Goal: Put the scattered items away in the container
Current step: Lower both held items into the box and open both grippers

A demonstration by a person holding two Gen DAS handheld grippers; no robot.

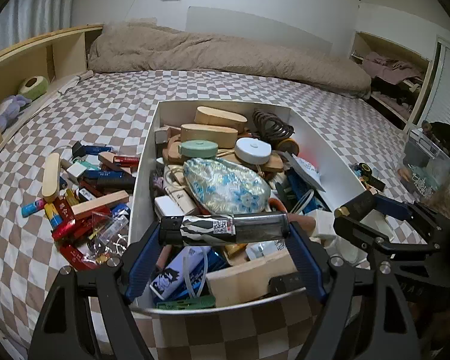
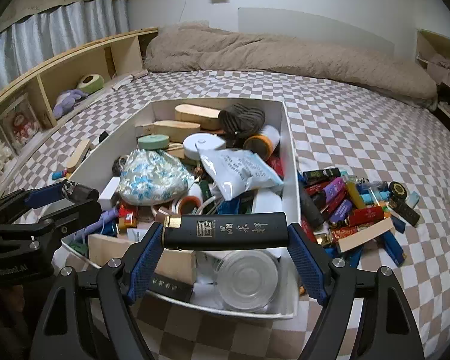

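Note:
A white box (image 1: pixel 144 162) (image 2: pixel 289 150) full of small items stands on the checkered bed. My left gripper (image 1: pixel 225 229) is shut on a black-and-white patterned lighter (image 1: pixel 222 228), held crosswise by its ends above the box's near end. My right gripper (image 2: pixel 225 229) is shut on a black lighter with gold characters (image 2: pixel 225 230), also held crosswise over the box's near end. In the left wrist view the right gripper (image 1: pixel 360 210) shows at the right; in the right wrist view the left gripper (image 2: pixel 75 193) shows at the left. Scattered lighters and blocks lie left of the box (image 1: pixel 84 192) and right of it (image 2: pixel 357 210).
A beige duvet (image 1: pixel 225 51) lies along the bed's far side. A wooden shelf (image 2: pixel 60 69) with plush toys runs along the left. A clear plastic bin (image 1: pixel 426 165) sits at the right bed edge. Bare checkered sheet (image 2: pixel 360 126) spreads beyond the box.

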